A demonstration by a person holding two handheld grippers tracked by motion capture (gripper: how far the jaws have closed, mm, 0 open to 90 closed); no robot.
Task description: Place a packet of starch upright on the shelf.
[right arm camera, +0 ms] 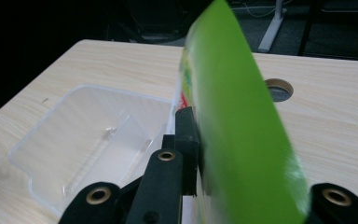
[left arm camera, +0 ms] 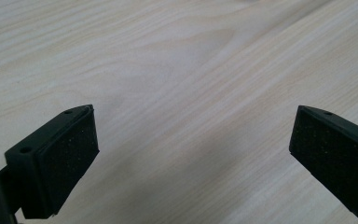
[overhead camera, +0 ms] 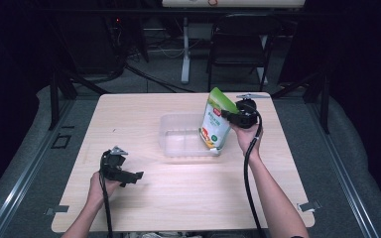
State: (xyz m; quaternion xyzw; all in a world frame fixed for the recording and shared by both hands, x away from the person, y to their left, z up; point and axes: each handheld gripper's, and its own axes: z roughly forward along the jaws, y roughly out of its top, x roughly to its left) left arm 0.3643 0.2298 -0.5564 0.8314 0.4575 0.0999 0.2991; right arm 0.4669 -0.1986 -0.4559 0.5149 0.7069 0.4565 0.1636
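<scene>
R tongs (overhead camera: 230, 118) clamp upright pouch (overhead camera: 215, 119) over bin (overhead camera: 176, 134); L tongs (overhead camera: 138, 176) apart, low.

Your clear tray (overhead camera: 178, 136) sits about mid-tabletop (overhead camera: 178, 198), a bit toward the far side. The pouch (overhead camera: 216, 119) stands tilted at the tray's right end, its bottom down in the tray, and your right tool (overhead camera: 230, 117) is clamped on it from the right. Your left tool (overhead camera: 129, 177) is well apart from all that, down at the near left, low over bare tabletop. Behind the tabletop there's a chair (overhead camera: 240, 44) on the floor.
</scene>
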